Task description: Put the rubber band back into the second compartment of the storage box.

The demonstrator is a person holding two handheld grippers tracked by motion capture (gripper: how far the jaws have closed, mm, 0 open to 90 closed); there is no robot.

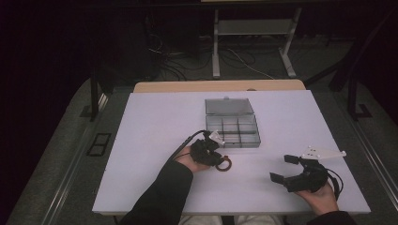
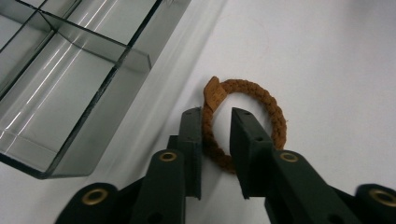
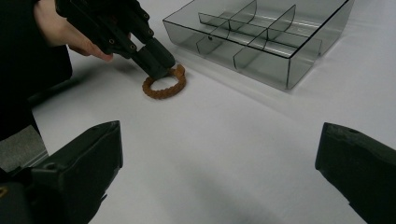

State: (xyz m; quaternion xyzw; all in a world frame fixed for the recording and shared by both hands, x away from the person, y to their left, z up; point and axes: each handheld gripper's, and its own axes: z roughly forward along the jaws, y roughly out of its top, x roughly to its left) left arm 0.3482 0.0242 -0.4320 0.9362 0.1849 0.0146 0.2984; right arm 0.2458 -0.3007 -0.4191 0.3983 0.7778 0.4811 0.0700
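From above, the left gripper (image 1: pixel 217 157) meets a brown rope ring (image 1: pixel 225 164) just before the clear box (image 1: pixel 233 125). Its own view shows jaws straddling the cord (narrow gap). The right gripper (image 3: pixel 219 177) gapes wide.

On your table (image 1: pixel 155 112) the box (image 1: pixel 233 131) sits at the middle, its lid (image 1: pixel 228 106) lying open on the far side. The ring (image 1: pixel 225 164) lies just near of the box's left corner. Your left gripper (image 1: pixel 217 158) is at the ring; your right gripper (image 1: pixel 283 168) is well to the right.
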